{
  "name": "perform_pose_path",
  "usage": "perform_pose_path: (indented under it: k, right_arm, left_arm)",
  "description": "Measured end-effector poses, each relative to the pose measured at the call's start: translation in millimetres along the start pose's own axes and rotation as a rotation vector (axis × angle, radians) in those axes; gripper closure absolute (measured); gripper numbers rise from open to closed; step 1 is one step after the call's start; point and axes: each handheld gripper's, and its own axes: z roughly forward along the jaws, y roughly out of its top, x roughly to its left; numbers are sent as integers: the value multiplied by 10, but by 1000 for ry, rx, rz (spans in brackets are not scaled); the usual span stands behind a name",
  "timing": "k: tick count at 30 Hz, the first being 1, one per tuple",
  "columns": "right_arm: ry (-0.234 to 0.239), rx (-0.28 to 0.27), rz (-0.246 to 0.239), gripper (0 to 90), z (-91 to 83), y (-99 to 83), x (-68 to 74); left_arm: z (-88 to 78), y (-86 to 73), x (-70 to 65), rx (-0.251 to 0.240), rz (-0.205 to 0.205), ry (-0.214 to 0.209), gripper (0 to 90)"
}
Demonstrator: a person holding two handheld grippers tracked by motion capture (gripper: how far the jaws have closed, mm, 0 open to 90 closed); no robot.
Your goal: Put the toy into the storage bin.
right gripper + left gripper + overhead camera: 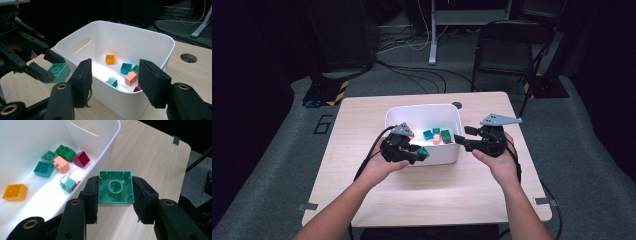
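High view puts the white tub (pixel 447 155) mid-table (pixel 362 165), with the left gripper (pixel 419 152) at its near left corner and the right gripper (pixel 459 140) at its right wall. No brand, label or writing can be read on any of the things; a grey mark on the floor (pixel 323 123) left of the table is too faint to read.

Left gripper view shows its two black jaws closed on a green brick (pixel 115 187), pads pressed to the brick's left and right sides, hollow underside facing the camera. The brick hangs above bare tabletop just outside the tub's wall. Inside the tub lie an orange brick (pixel 15 192), a teal brick (pixel 43 168), a pale mint brick (pixel 67 183), a salmon brick (pixel 61 164), a dark green brick (pixel 65 152) and a maroon brick (pixel 81 159).

Right gripper view has its jaws standing apart with nothing between the pads; they frame the tub's near rim. The maroon brick there is mostly hidden behind the rim, and the person's left hand is lost in shadow.
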Motion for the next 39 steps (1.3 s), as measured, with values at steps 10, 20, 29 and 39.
perform_pose_path:
  k: [10,20,29,39]
  right_arm:
    - [-5,-2,0,442,-9,10,10]
    - [-11,-12,2,443,-45,17,11]
    - [-14,-13,6,442,-60,13,-6]
    - [-15,-22,4,443,-87,23,-9]
  left_arm:
    - [-56,256,139,-10,6,9,588]
    - [54,407,359,-12,-15,42,588]
    - [199,557,492,-6,-21,61,587]
    - [399,729,606,13,-24,84,587]
